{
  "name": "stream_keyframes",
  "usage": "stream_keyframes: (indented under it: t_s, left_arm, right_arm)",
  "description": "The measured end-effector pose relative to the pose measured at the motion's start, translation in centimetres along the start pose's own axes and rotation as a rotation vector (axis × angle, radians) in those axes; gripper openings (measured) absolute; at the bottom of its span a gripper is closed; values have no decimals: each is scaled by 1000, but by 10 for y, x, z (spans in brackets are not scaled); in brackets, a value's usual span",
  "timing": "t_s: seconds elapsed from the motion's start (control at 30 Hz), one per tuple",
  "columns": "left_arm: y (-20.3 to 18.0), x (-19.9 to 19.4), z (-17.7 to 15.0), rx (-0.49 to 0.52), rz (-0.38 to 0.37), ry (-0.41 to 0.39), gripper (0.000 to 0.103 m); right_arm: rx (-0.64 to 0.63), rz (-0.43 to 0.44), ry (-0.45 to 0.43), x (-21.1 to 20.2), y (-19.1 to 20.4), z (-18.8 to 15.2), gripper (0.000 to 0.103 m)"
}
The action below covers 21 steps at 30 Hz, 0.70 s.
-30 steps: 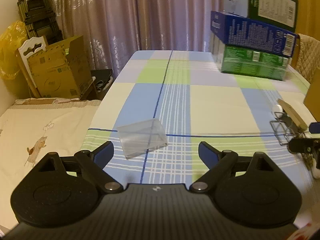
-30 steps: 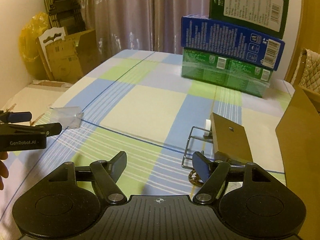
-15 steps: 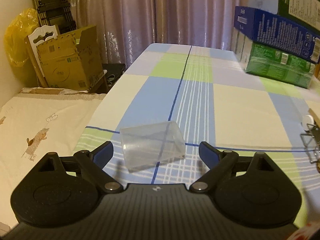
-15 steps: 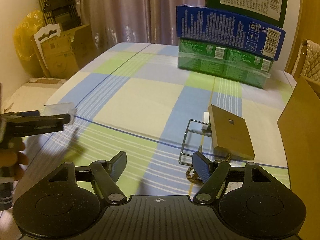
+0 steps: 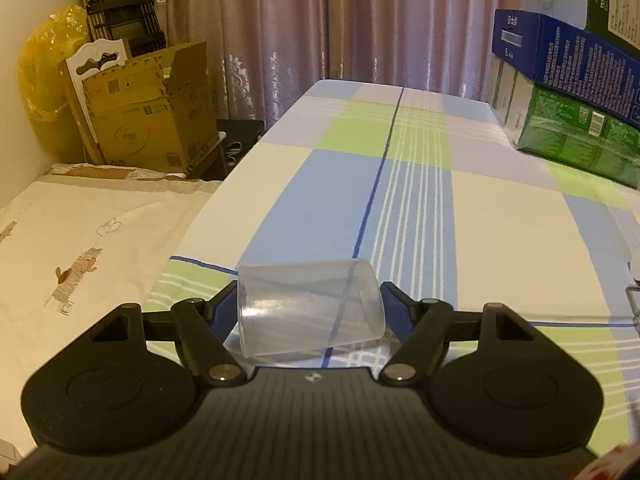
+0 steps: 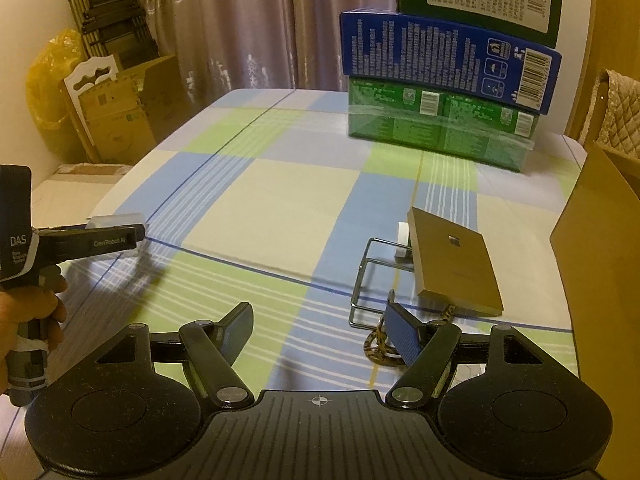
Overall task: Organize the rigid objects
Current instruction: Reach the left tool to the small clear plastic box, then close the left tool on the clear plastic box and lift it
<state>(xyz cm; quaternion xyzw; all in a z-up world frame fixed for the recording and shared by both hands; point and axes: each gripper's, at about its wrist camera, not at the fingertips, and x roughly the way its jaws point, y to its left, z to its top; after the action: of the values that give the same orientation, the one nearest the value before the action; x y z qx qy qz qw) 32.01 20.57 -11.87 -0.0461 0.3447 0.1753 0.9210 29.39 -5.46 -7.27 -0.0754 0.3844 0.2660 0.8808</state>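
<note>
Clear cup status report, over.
Left gripper closing around clear cup, lying on its side. Right gripper open, empty. Nothing blocking.

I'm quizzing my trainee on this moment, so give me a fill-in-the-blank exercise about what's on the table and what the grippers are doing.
1. The clear plastic cup lies on its ____ between the closing jaws of the left gripper.
2. The right gripper holds ____.
3. In the stack, the blue box rests on the ____ box.
4. The tan board leans on a ____ rack.

Missing words: side; nothing; green; wire
</note>
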Motion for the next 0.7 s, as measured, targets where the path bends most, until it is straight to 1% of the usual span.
stream_keyframes:
  t_s: [0.17, 0.27, 0.33, 0.47, 0.7]
  left_arm:
    - [-2, -8, 0, -6, -44, 6, 69]
    - [-10, -17, 0, -1, -88, 10, 67]
    - [-18, -25, 0, 4, -134, 18, 65]
    - [-39, -42, -1, 50, -208, 13, 65]
    - [-75, -65, -9, 131, -337, 4, 65]
  right_arm:
    - [9, -8, -1, -2, -4, -1, 70]
    - [17, -19, -2, -5, -6, -3, 70]
    - [22, -29, -6, -8, -9, -5, 70]
    - [25, -52, -3, -13, -18, -10, 70]
    - [57, -102, 16, -25, -47, -25, 70]
